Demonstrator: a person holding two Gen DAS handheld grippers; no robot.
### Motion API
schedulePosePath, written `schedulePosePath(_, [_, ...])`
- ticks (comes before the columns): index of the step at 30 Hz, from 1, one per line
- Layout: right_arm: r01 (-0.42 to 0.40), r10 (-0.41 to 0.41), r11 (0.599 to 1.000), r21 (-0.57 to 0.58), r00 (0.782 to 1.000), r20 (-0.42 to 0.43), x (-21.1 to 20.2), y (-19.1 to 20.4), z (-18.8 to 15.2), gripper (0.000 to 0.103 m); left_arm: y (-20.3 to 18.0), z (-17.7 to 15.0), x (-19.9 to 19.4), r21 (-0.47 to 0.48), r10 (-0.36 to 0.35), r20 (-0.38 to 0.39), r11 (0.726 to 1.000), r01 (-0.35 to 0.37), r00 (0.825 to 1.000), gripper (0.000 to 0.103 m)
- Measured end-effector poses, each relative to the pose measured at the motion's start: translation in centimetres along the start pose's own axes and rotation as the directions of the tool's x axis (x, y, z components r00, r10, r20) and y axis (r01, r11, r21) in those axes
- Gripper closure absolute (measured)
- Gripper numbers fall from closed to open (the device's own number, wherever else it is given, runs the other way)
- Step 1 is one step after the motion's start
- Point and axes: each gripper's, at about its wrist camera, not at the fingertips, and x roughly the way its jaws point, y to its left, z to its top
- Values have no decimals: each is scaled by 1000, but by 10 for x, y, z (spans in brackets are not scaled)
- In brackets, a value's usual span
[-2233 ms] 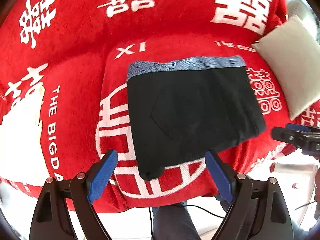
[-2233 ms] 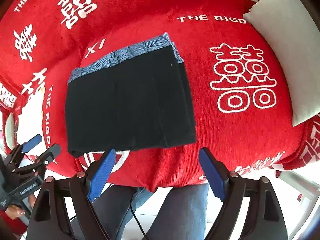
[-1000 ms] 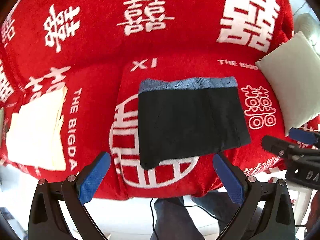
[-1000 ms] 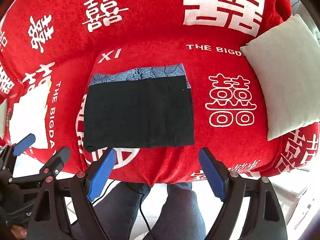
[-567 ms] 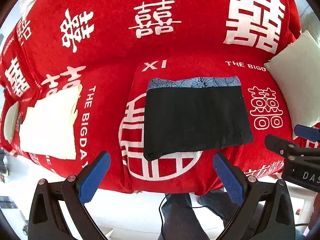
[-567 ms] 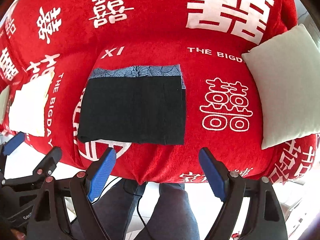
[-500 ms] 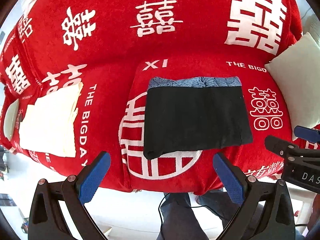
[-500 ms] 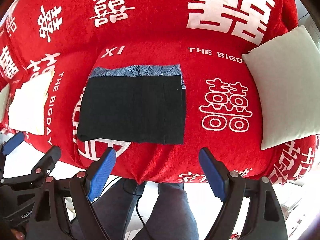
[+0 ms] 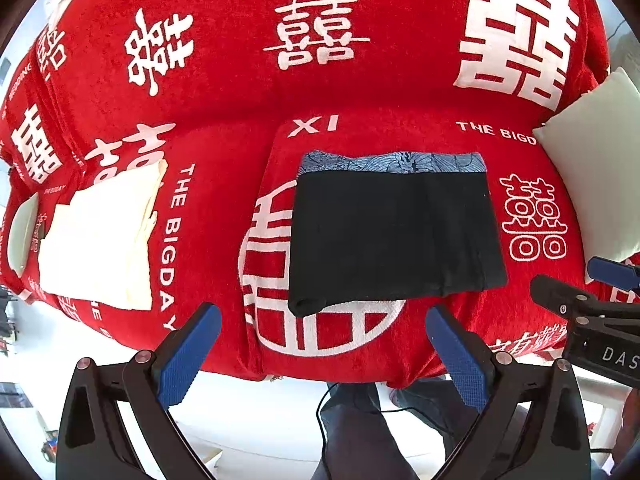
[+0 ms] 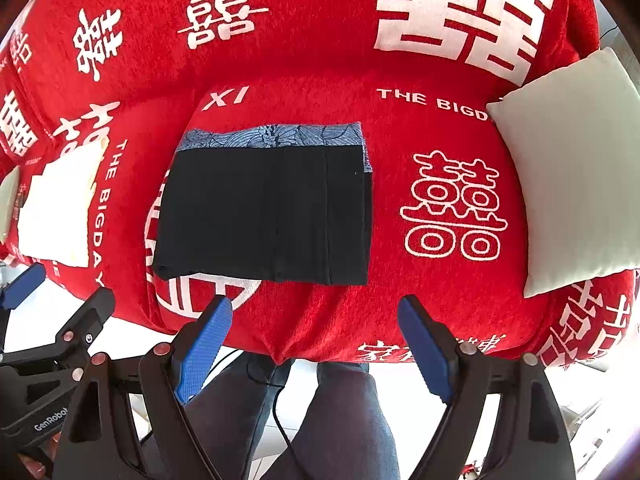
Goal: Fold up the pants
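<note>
The black pants [image 9: 394, 236] lie folded into a flat rectangle on the red sofa seat [image 9: 224, 216], with a blue patterned band along the far edge; they also show in the right wrist view [image 10: 264, 216]. My left gripper [image 9: 322, 346] is open and empty, held off the sofa's front edge below the pants. My right gripper [image 10: 314, 338] is open and empty, also in front of the sofa. Each gripper shows at the side of the other's view, the right one [image 9: 592, 300] and the left one [image 10: 56, 320].
A cream folded cloth [image 9: 100, 240] lies on the seat to the left. A pale cushion [image 10: 576, 176] sits at the right end. The person's legs in jeans [image 10: 344, 412] and a thin cable stand below the sofa's front edge.
Both grippers have drawn back and up from the sofa, so the pants look smaller and farther. The pants have not moved. Both grippers stay open.
</note>
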Motion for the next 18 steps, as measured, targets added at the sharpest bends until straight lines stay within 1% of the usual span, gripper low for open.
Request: schedulePosePath(18, [6,-6,1000,7,1000,0,-1,1,1,16,-1,3,0,15,-3,3,1000,3,1000,0])
